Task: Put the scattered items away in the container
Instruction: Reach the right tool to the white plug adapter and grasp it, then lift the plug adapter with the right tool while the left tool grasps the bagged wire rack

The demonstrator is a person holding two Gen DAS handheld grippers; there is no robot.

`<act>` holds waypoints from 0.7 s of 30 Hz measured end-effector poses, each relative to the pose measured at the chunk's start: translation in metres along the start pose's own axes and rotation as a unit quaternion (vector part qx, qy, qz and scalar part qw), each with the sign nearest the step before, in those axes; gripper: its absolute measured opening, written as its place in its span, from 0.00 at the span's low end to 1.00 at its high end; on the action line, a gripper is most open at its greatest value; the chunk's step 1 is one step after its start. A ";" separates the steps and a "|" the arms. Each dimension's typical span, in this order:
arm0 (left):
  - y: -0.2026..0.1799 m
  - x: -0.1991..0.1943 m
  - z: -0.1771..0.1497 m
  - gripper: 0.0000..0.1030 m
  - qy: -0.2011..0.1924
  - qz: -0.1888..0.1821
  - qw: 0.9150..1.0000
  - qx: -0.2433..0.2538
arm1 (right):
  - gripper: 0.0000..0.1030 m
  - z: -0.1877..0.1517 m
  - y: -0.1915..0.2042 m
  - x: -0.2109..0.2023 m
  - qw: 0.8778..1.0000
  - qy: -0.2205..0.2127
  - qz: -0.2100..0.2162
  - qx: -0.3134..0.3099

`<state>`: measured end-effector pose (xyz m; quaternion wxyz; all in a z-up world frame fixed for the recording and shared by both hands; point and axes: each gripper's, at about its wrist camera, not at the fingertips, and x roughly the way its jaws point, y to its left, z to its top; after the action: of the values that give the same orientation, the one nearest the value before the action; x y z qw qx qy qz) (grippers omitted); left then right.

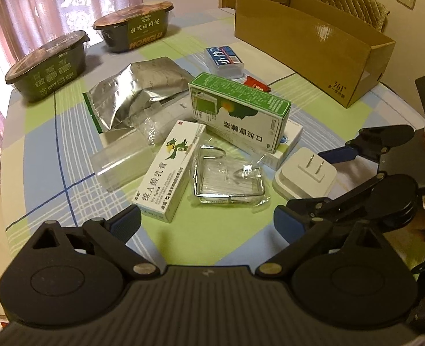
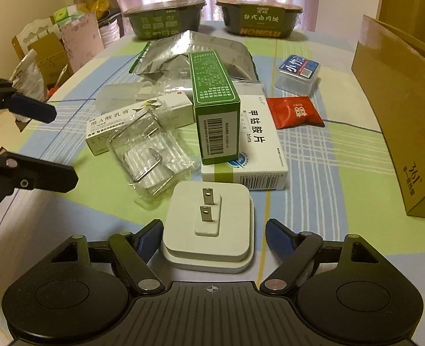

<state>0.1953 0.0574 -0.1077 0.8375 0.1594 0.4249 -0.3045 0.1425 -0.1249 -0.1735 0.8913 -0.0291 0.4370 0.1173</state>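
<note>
White square plastic plug adapter [image 2: 209,225] with two metal prongs facing up, lying low centre in the right wrist view, directly ahead of the right gripper [image 2: 214,240] and partly between its blue-padded fingers [image 2: 147,240], spread wide and gripping nothing. Roughly square body, so no long axis to align. Left gripper [image 1: 206,219] likewise spread and empty, aimed at the clear-wrapped wire rack [image 1: 229,177]; adapter off to its right, so right hand judged nearer. Open brown cardboard box [image 2: 400,109] at right edge of the right wrist view, printed "361°". Readable elsewhere: "HONGLU" on the dark lidded meal tub [image 2: 263,20]; Chinese lettering on the upright green carton [image 2: 215,109] and the flat white medicine box [image 2: 258,155] beneath it.
</note>
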 end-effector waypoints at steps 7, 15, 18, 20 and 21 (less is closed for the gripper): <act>-0.010 0.009 0.007 0.90 0.004 -0.007 1.000 0.019 | 0.66 0.001 -0.008 -0.008 1.000 0.002 0.000 0.001; -0.026 0.035 0.018 0.81 0.008 -0.021 0.999 0.034 | 0.66 -0.007 -0.035 -0.031 1.000 -0.001 -0.020 0.013; -0.028 0.045 0.022 0.81 0.009 -0.014 0.999 0.033 | 0.66 -0.010 -0.047 -0.036 0.999 -0.001 -0.027 0.026; -0.029 0.051 0.025 0.81 0.012 -0.011 0.999 0.035 | 0.66 -0.010 -0.052 -0.038 0.999 -0.001 -0.030 0.031; -0.029 0.054 0.026 0.81 0.013 -0.008 0.999 0.036 | 0.66 -0.011 -0.054 -0.040 0.999 -0.002 -0.031 0.032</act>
<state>0.2166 0.0013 -0.1361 0.8228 0.1900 0.4261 -0.3245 0.1236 -0.1862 -0.1516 0.8959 -0.0138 0.4376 0.0751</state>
